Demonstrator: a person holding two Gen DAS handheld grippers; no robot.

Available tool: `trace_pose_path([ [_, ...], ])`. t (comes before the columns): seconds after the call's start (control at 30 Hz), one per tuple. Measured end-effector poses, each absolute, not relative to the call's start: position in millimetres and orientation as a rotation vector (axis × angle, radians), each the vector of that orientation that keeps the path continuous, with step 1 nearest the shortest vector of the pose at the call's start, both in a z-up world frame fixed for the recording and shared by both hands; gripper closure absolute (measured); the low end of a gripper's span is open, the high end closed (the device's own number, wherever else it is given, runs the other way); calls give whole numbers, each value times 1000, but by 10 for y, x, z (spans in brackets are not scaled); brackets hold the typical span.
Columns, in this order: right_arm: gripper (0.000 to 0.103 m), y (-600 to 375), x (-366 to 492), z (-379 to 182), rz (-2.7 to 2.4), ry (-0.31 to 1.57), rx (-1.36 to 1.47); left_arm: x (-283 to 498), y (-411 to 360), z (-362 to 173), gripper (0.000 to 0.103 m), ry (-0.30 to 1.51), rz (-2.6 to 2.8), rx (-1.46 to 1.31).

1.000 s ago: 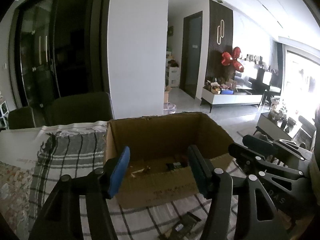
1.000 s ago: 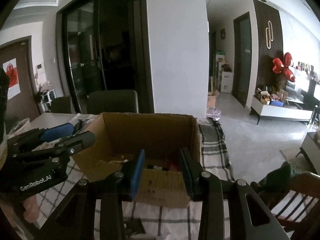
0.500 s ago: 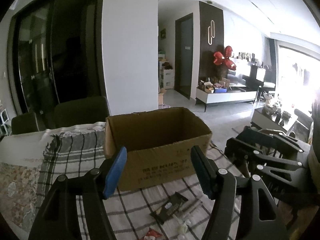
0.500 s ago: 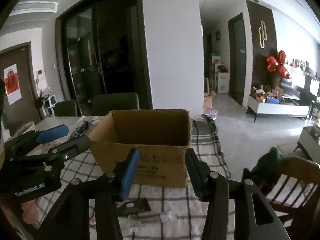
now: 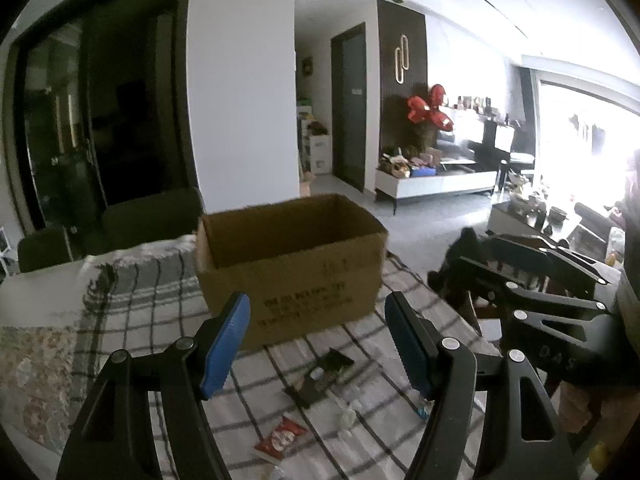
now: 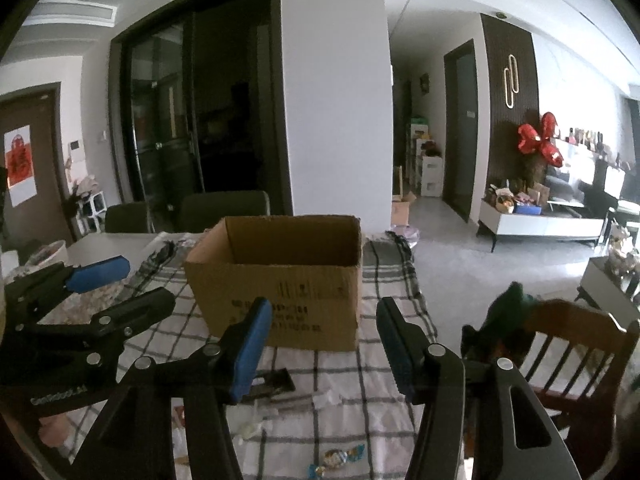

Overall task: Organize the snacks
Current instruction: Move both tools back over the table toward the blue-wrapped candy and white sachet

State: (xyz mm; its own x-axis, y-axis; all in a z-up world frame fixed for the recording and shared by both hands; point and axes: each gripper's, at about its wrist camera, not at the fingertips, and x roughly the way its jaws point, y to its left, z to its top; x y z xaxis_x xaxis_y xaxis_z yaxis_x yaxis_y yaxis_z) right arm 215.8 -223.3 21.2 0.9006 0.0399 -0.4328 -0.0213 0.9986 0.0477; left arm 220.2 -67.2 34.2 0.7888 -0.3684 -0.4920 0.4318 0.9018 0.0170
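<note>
Two open hand-held grippers (image 5: 316, 340) (image 6: 324, 344) above snacks (image 5: 280, 438)

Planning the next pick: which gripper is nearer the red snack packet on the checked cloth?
Left. The left gripper hangs just above the red snack packet, jaws open. The right gripper is off to its right, and the packet lies outside its view.
</note>
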Motion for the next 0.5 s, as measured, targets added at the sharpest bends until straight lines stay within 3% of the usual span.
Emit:
trace_pose_path([
  [0.5,47,-2296,1943,-328,-21,576,97,1960,-724,-170,34,572,-465,182],
])
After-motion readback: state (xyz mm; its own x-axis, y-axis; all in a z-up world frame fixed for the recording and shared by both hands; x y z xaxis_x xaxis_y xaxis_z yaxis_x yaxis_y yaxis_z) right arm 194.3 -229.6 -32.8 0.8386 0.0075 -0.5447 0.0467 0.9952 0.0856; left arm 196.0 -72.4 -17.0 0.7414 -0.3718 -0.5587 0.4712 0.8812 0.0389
